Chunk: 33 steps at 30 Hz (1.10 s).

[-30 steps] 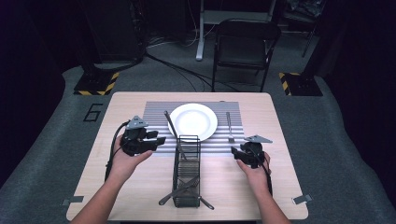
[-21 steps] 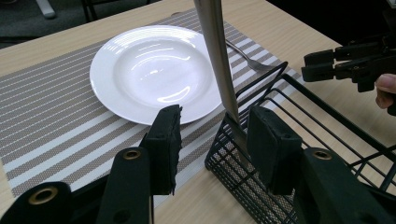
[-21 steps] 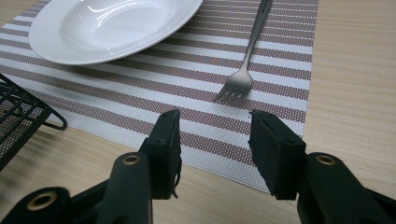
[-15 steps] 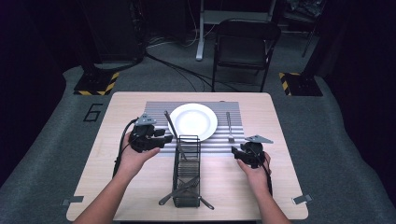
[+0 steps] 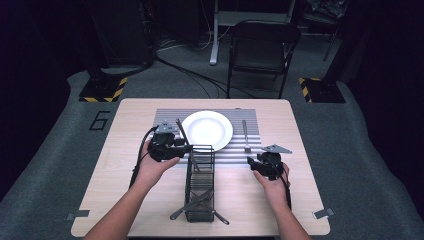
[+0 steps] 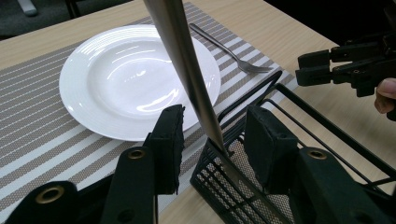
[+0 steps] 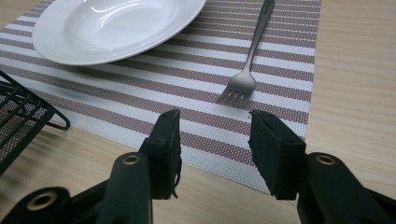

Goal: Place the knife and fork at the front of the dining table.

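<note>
Your left gripper [image 6: 212, 144] has been closing around the knife [image 6: 187, 70] handle, pads not yet touching — slick, stiff steel, so pinch mid-handle; right gripper [image 7: 215, 140] gapes empty

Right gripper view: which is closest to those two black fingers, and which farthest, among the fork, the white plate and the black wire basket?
1. Fork, just ahead of the fingers, on the striped mat.
2. Wire basket, off at the left edge.
3. White plate, farthest, upper left.
</note>
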Each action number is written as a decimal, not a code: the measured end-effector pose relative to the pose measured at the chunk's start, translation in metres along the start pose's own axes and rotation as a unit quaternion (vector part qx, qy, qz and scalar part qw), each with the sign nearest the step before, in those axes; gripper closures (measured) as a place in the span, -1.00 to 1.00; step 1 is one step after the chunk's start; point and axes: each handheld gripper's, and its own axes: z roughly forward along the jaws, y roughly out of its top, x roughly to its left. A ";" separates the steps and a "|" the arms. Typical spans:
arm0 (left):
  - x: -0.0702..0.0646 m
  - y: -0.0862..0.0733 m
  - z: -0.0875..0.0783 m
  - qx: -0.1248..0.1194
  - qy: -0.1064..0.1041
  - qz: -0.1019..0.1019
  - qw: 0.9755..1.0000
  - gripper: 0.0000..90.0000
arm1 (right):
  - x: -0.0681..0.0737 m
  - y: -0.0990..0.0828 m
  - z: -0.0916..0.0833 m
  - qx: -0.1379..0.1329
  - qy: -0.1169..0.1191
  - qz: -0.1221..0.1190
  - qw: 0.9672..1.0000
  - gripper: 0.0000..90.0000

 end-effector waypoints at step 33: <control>-0.018 -0.007 0.003 -0.023 0.002 0.022 0.999 0.74 | -0.001 -0.001 0.002 0.003 0.004 0.005 1.000 0.18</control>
